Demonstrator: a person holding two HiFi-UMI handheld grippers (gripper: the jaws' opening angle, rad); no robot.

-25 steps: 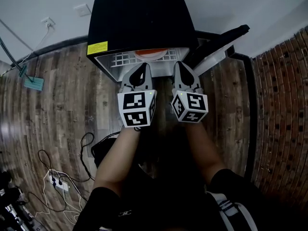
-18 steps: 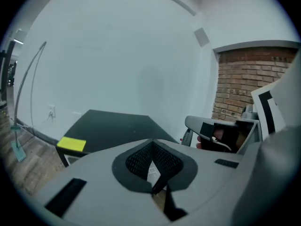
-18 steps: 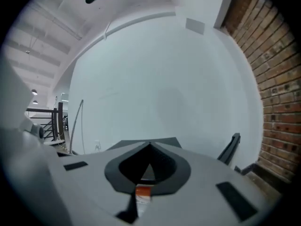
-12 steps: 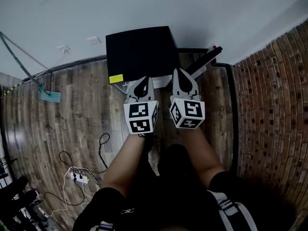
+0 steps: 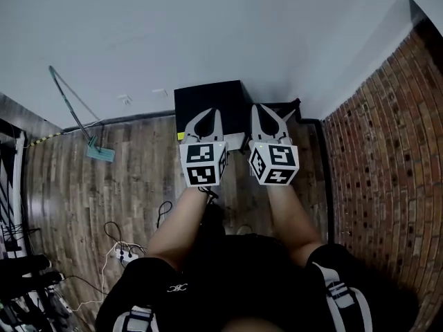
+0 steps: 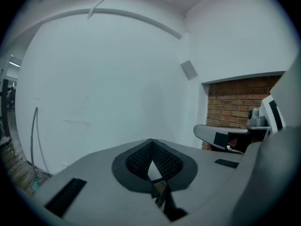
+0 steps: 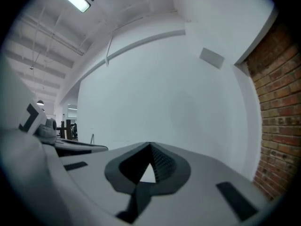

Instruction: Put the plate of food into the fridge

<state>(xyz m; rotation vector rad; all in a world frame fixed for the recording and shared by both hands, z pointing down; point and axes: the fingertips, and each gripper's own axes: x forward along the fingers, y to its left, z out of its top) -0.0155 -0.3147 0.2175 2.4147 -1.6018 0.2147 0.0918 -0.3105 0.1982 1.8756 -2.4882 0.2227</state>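
Note:
The small black fridge (image 5: 208,101) stands on the floor against the white wall, seen from above in the head view; its dark door (image 5: 282,109) juts out at its right. No plate of food shows in any view. My left gripper (image 5: 205,113) and right gripper (image 5: 266,109) are held side by side high over the fridge, both shut with nothing between the fingers. In the left gripper view the left gripper (image 6: 151,141) points at the bare wall with its tips together. The right gripper (image 7: 150,146) does the same in the right gripper view.
A mop (image 5: 86,130) leans on the wall at the left. A power strip with cables (image 5: 124,252) lies on the wooden floor at the lower left. A brick wall (image 5: 377,151) closes the right side. The person's legs fill the lower middle.
The head view has risen and drawn back, so the fridge looks smaller and farther. The shelf and orange-rimmed plate seen inside earlier no longer show. Both grippers stay shut, side by side.

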